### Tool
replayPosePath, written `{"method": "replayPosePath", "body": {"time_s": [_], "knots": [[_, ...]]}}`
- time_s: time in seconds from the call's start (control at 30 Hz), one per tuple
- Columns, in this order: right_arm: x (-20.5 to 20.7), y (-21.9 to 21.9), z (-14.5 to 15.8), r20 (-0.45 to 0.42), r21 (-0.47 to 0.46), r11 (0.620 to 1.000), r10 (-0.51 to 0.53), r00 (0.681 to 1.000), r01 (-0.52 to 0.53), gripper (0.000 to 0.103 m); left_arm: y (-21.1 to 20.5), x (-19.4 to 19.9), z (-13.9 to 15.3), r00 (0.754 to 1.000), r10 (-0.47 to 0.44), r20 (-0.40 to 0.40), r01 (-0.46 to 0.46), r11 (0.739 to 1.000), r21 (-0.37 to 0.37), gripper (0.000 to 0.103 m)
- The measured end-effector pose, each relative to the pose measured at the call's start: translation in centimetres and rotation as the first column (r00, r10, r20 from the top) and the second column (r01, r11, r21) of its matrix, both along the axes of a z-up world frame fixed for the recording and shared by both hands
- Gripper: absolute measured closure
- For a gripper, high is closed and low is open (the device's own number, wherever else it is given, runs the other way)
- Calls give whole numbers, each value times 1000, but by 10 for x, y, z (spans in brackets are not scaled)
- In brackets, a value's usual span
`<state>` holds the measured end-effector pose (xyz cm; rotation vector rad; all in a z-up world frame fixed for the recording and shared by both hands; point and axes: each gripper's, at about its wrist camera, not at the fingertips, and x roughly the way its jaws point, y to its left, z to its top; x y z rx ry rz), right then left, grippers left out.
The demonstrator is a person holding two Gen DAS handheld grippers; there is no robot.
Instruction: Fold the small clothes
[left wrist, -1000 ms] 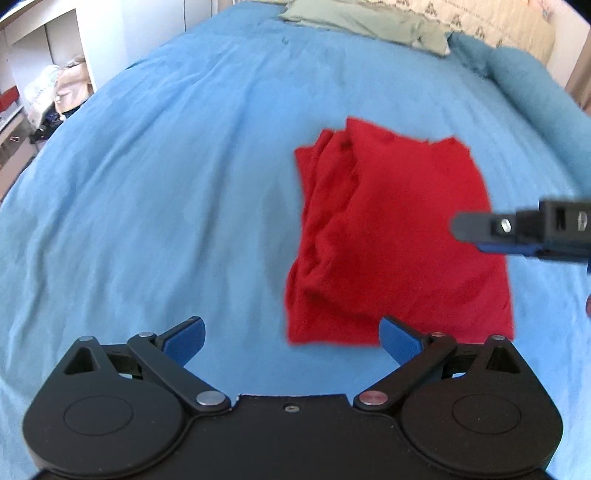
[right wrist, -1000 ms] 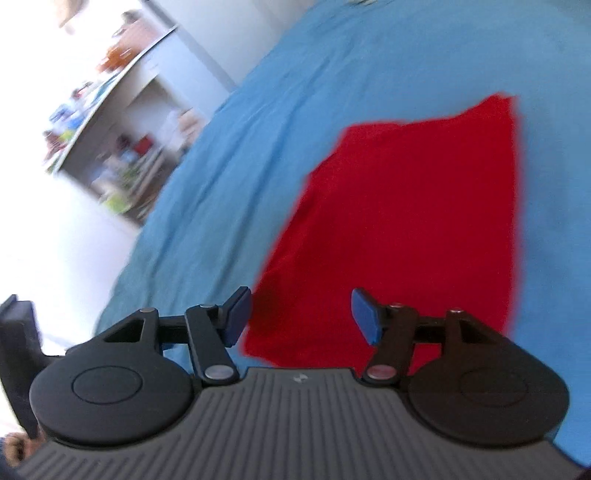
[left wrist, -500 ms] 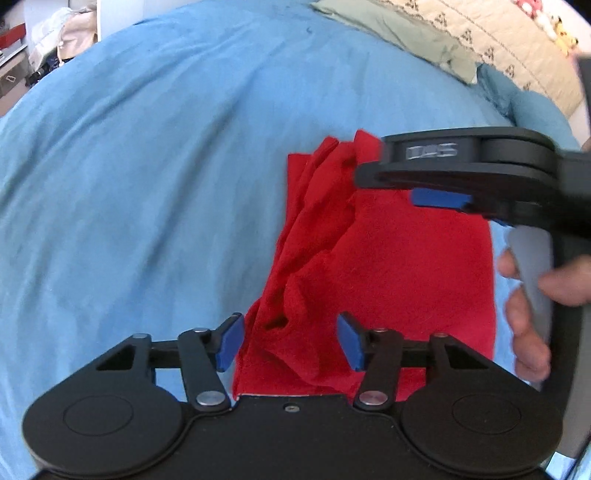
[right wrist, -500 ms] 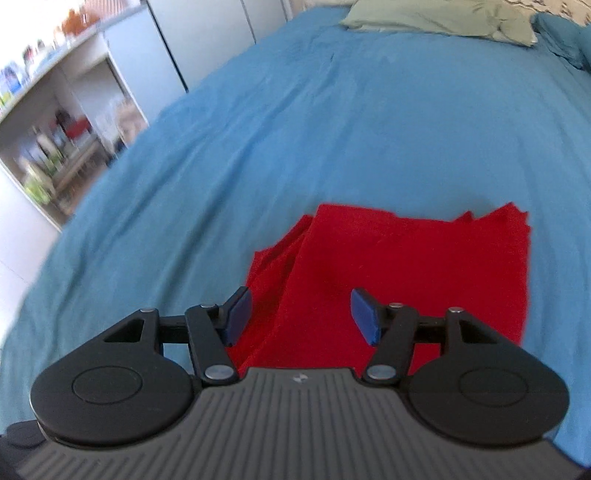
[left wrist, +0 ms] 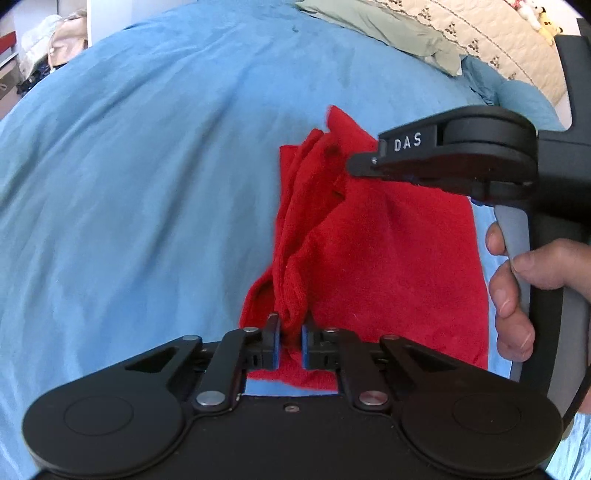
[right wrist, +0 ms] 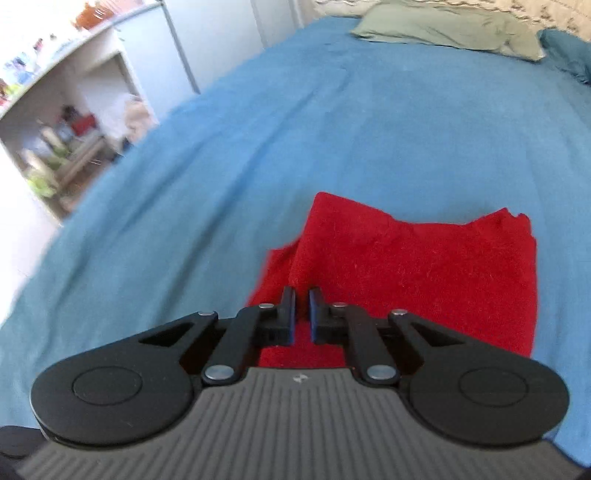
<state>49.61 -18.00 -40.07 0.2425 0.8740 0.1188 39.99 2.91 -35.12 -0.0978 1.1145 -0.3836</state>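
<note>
Blue bedding [left wrist: 147, 192] covers the wide bed where a red garment [left wrist: 388, 258] lies partly folded, its bunched edge running from 12 o'clock toward 6 o'clock in the left wrist view. At 6 o'clock, the left gripper [left wrist: 290, 341] is pinched tight on a raised ridge of red fabric at the garment's near corner, the cloth squeezed between its blue pads. At 2 o'clock in the same view, the right gripper [left wrist: 364, 166] (lettered "DAS" on its side) reaches over the garment's far bunched end, a person's hand [left wrist: 517, 291] wrapped around its grey handle at 3 o'clock. Seen from the right wrist, the right gripper [right wrist: 302, 314] has its fingers drawn nearly together with red cloth in the narrow gap, though whether it truly clamps the fabric cannot be told. A green pillow [right wrist: 450, 33] rests at 1 o'clock by the headboard, and cluttered white shelves [right wrist: 62, 122] stand at 10 o'clock.
</note>
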Motion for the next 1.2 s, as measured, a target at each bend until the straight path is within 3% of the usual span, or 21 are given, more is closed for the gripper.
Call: {"method": "replayPosePath", "body": {"time_s": [0.13,0.17,0.2,0.27,0.3,0.37,0.47,0.53,0.63,0.77,0.93,1.03,1.1,1.2], "knots": [[1,7,-15,-36,4,999,46,998,-46,80,7,-7,-13,999,19,-48,-17,999,28,86],[3,5,-21,-51,20,999,42,998,-41,75,10,-6,-17,997,37,-62,-35,999,38,75],[5,1,-25,-59,40,998,45,997,-43,74,13,-6,-17,996,58,-69,-55,997,44,56],[2,-6,-22,-44,54,997,51,998,-49,57,20,-8,-11,994,97,-48,-95,995,43,40],[-1,-11,-16,-24,58,997,48,999,-46,49,23,-11,-5,995,99,-22,-98,994,37,38],[-21,-24,-1,44,55,998,0,999,-3,23,22,-21,12,997,69,42,-70,997,39,36],[-61,-47,16,96,36,999,-34,995,31,21,13,-35,30,995,-14,101,11,1000,30,27],[-86,-54,15,80,-55,997,-40,996,44,18,2,-45,32,994,-62,94,60,998,25,20],[-118,-64,1,26,-158,986,-57,998,61,11,-13,-51,23,991,-109,82,104,993,63,19],[-143,-77,-30,-91,-139,987,-95,991,82,11,-20,-47,5,995,-87,45,84,994,73,19],[-145,-75,-66,-189,-151,982,-139,972,111,10,-23,-33,-10,1000,-22,-13,23,996,91,19],[-140,-81,-63,-210,-121,980,-180,961,157,8,-25,-25,-1,1000,-8,-16,9,996,84,19],[-138,-84,-48,-186,-115,974,-212,959,193,8,-24,-22,15,1000,-9,22,7,997,78,18],[-135,-101,-24,-135,-22,966,-257,957,256,3,-26,-1,34,996,-24,89,16,996,86,10]]}}
